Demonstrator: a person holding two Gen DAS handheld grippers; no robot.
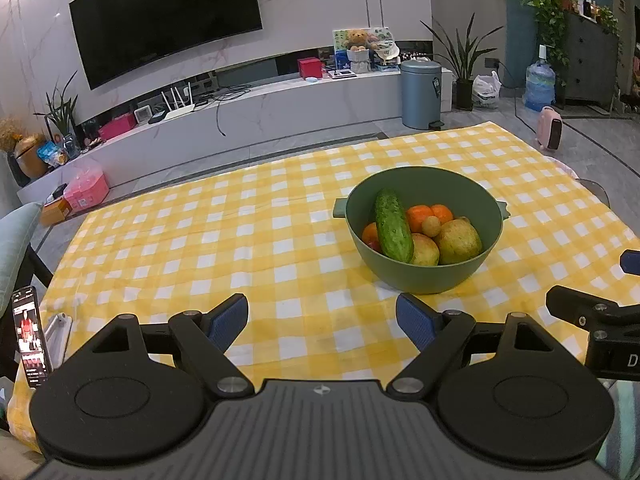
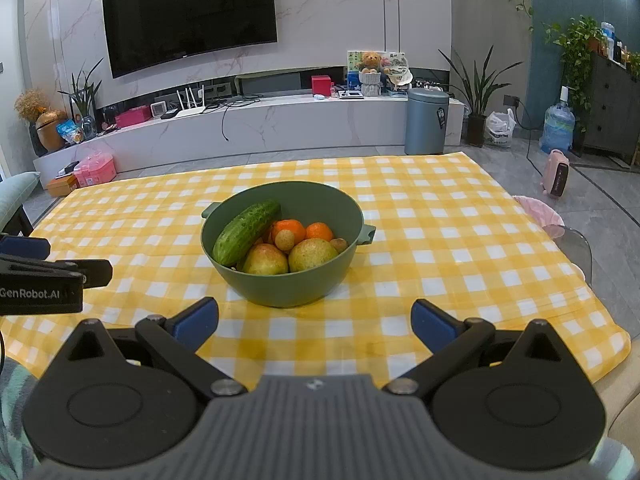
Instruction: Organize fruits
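Observation:
A green bowl [image 1: 424,276] stands on the yellow checked tablecloth [image 1: 224,248]. It holds a cucumber [image 1: 393,231], oranges [image 1: 420,216], two yellowish pears [image 1: 458,242] and small round fruits. In the right wrist view the bowl [image 2: 280,286] holds the cucumber [image 2: 246,232], oranges [image 2: 290,229] and pears [image 2: 313,255]. My left gripper [image 1: 322,320] is open and empty, just in front of and left of the bowl. My right gripper [image 2: 314,320] is open and empty, just in front of the bowl. Each gripper shows at the edge of the other's view.
A phone [image 1: 31,336] on a stand sits at the table's left edge. A pink cushioned chair [image 2: 554,220] stands at the right of the table. Beyond the far edge are a TV cabinet [image 2: 280,120] and a bin [image 2: 426,120].

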